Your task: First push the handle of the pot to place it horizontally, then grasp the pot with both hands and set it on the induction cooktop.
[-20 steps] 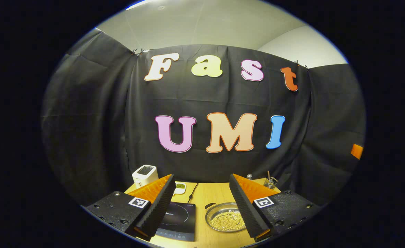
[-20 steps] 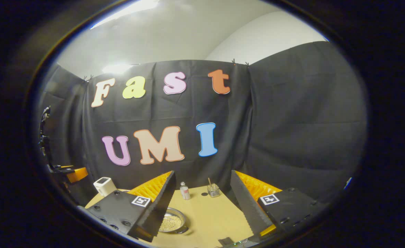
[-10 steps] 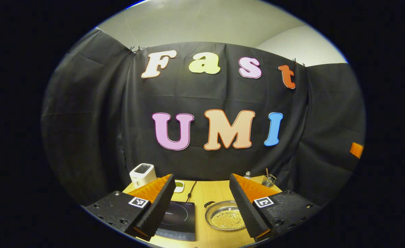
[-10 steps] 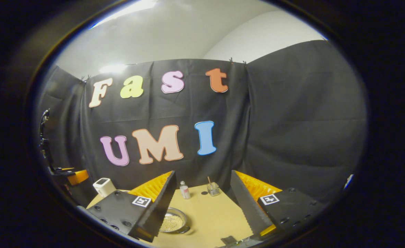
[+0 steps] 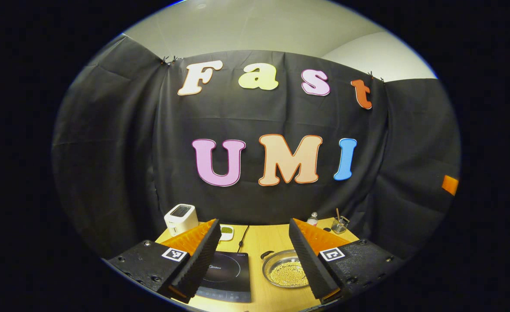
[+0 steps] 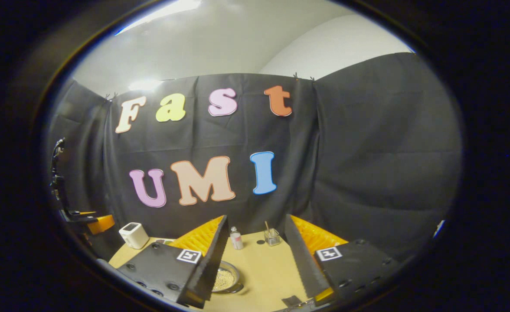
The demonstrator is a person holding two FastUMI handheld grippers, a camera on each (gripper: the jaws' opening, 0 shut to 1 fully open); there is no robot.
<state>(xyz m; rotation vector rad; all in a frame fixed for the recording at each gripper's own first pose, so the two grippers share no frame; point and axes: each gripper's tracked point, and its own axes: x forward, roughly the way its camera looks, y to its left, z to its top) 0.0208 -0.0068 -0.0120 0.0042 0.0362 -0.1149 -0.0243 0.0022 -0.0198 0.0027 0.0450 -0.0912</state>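
In the left gripper view a shallow metal pot (image 5: 283, 274) holding small yellow beads sits on the wooden table (image 5: 257, 242), with a dark handle (image 5: 266, 254) on its far left. Left of it lies the black induction cooktop (image 5: 230, 274). My left gripper (image 5: 253, 223) hangs open above and short of both, its right finger covering the pot's right side. In the right gripper view the pot (image 6: 227, 278) peeks out beside the left finger. My right gripper (image 6: 256, 217) is open, with nothing between its fingers.
A white toaster-like appliance (image 5: 181, 218) stands at the table's back left, with a small white dish (image 5: 226, 232) and a cable beside it. A small bottle (image 6: 236, 238) and a glass with a stick (image 6: 272, 237) stand at the back. The left gripper (image 6: 86, 219) shows far left.
The right gripper's fingers have drawn somewhat closer together. Both views have shifted slightly, and a little more of the table shows in the left gripper view.
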